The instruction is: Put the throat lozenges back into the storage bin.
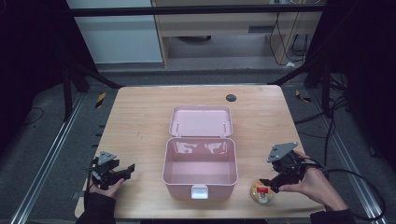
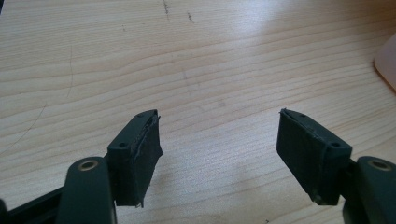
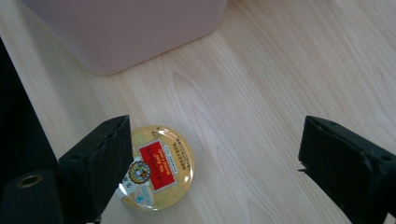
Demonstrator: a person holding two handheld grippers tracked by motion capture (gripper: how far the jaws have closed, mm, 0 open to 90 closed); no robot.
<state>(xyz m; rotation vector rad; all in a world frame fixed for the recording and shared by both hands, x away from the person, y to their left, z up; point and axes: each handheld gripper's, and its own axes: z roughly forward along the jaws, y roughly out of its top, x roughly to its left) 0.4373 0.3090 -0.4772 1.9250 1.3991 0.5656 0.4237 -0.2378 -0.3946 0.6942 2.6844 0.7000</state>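
The work in hand is the approach to a small round tin (image 3: pixel 156 168), gold with a red label, which lies flat on the wooden table (image 1: pixel 140 121) near the front edge, just to the right of the open pink storage box (image 1: pixel 200 168). The box is empty, its lid hinged back flat on the table.

The right gripper (image 1: pixel 271 183) hangs above the tin with its jaws spread wide. In the right gripper view the tin sits off-centre, partly under the left-hand jaw rather than between the two. No contact is evident, though the height above the tin is hard to judge.

The left gripper (image 1: pixel 122 171) rests low at the left front of the table, jaws spread, nothing between them, well apart from the box.

Judged step: pre-grasp alignment. The next move calls for shifting the right gripper sideways until the tin lies midway between the jaws, then lowering so the pads meet its rim on opposite sides before closing. A shallow, smooth tin may slip if gripped high.
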